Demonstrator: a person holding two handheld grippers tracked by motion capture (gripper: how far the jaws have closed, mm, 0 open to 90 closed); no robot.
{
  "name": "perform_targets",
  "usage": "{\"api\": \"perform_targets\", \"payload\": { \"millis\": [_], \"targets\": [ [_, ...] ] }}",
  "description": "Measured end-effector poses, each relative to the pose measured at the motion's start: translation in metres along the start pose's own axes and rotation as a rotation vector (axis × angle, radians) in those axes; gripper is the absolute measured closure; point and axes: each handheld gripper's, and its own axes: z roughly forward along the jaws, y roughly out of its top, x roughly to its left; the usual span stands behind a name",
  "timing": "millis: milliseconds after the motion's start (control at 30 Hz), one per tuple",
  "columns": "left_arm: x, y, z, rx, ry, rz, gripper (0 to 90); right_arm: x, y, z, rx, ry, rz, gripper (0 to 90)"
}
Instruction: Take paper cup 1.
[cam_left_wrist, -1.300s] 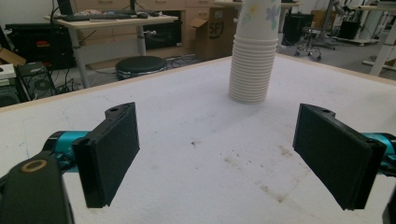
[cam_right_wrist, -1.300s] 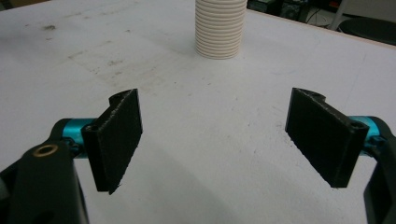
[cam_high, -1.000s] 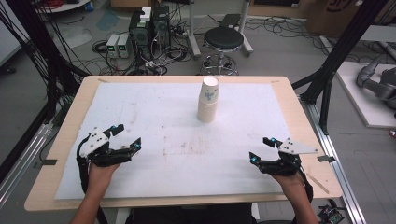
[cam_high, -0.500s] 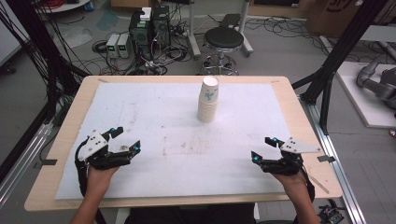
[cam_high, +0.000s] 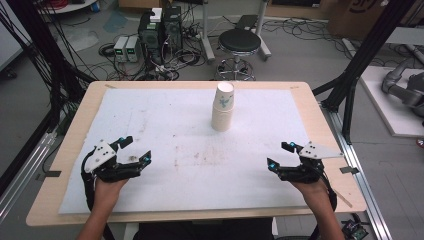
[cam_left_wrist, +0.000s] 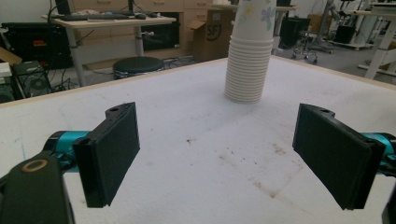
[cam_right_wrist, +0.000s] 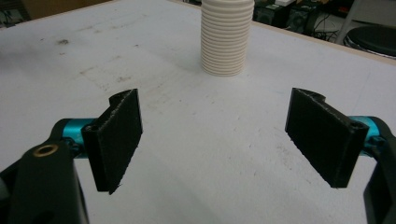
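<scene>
Two wide-open tools face a tall stack of nested white paper cups (cam_high: 223, 107).

High view: the stack stands mid-surface toward the far edge, left tool (cam_high: 135, 150) and right tool (cam_high: 281, 154) well apart, open room between.
Left gripper view: cups (cam_left_wrist: 249, 56) look light and crushable.
Right gripper view: ribbed rims (cam_right_wrist: 226, 37) suit a gentle hold.

High view looks down from the person's side; both gripper views, low on the table (cam_high: 165, 130), share the cup stack (cam_high: 223, 107).
</scene>
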Motion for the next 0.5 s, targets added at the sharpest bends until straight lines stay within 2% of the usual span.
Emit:
{"api": "perform_targets", "payload": {
  "millis": [267, 367, 400, 500],
  "targets": [
    [-0.002, -0.001, 0.001, 0.003, -0.008, 0.0, 14.7, -0.004, 0.026, 0.01, -0.008, 0.02, -0.014, 19.2],
    [-0.003, -0.001, 0.002, 0.004, -0.009, 0.001, 14.7, -0.005, 0.046, 0.02, -0.014, 0.039, -0.036, 19.2],
    [-0.004, -0.001, 0.003, 0.006, -0.012, 0.002, 14.7, -0.005, 0.046, 0.02, -0.014, 0.039, -0.036, 19.2],
    [-0.005, -0.001, 0.004, 0.009, -0.018, 0.004, 14.7, -0.007, 0.069, 0.032, -0.012, 0.062, -0.047, 19.1]
  ]
}}
